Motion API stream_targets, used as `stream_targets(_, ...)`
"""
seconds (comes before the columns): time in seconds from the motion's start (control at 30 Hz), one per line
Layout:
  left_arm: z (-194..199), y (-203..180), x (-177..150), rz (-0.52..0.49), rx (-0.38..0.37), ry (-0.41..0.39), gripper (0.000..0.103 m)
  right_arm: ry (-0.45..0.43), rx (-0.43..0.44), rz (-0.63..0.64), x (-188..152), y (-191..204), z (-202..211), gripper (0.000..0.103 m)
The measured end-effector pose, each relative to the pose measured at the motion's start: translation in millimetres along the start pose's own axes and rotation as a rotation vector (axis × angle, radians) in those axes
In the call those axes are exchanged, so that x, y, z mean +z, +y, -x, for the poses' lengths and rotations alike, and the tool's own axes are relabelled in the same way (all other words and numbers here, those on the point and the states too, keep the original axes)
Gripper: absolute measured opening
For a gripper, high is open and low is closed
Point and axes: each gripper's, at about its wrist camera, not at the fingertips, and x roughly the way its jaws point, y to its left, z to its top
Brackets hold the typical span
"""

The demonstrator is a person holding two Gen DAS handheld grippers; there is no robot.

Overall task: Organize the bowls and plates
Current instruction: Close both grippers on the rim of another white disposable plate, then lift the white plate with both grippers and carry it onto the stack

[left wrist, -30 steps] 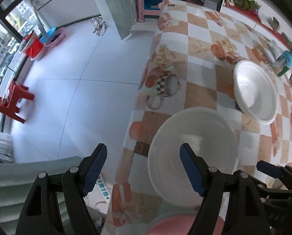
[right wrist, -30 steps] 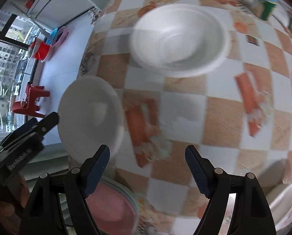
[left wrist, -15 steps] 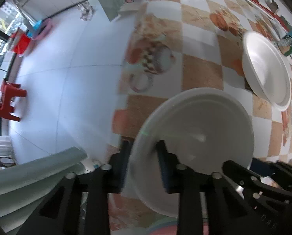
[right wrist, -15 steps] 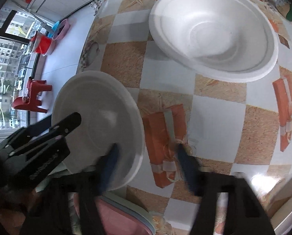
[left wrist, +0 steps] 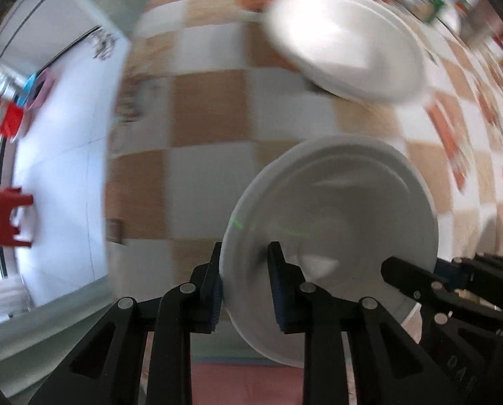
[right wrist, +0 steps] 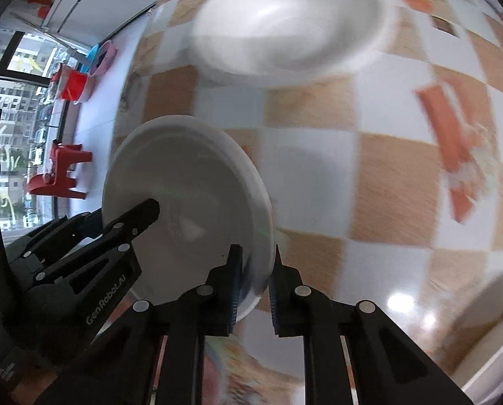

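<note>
While both sets of jaws clench opposite rims, the white bowl [left wrist: 332, 202] sits between them

Two white dishes: one bowl [left wrist: 332, 216] held up, one bowl [left wrist: 346, 44] on the desk [left wrist: 211, 108]. Two tongs: left [left wrist: 244, 287], right [right wrist: 255, 280]. One pink plate [left wrist: 244, 384] at the near desk edge, one red stool [right wrist: 59, 175] on the floor.

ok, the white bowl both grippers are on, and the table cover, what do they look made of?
White bowl: probably foam or thin plastic; matte, thin rolled rim, moulded ridges inside. Not certain.
Table cover: likely vinyl or oilcloth; printed checks with glossy light reflections.
</note>
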Motion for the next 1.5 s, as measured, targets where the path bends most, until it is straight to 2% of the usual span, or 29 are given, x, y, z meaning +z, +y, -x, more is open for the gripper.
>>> stream_targets(0.17, 3.0, -45.2, -16.1, -0.074, -0.004, 0.011, 0.027, 0.011, -0.018, -0.056, -31.1, -39.5, 15.7, 0.017)
stream_targets(0.4, 3.9, -77.3, -37.0, -0.105, -0.017, 0.04, 0.027, 0.025, -0.016, -0.106, -66.9, -75.8, 32.3, 0.017)
stream_targets(0.57, 7.2, -84.7, -51.5, -0.071, -0.02, 0.037, 0.027, 0.025, -0.011, -0.12, -84.9, -91.3, 38.4, 0.017)
stream_targets(0.83, 42.6, -91.8, -70.1, -0.033, -0.047, -0.004, 0.027, -0.022, 0.029, -0.105, -94.8, -102.1, 67.9, 0.017)
stream_targets(1.0, 64.5, -115.0, -68.5, -0.074, -0.071, -0.052, 0.027, -0.055, 0.039, -0.119, -98.8, -106.1, 87.7, 0.017)
stream_targets(1.13, 84.5, -149.4, -63.4, -0.14, -0.113, -0.078, 0.027, -0.088, 0.024, -0.164, -108.8, -119.6, 104.8, 0.017)
stream_targets(1.5, 86.2, -234.3, -51.0, -0.301, -0.195, -0.088, 0.027, -0.133, -0.054, -0.348, -152.4, -191.2, 143.5, 0.017)
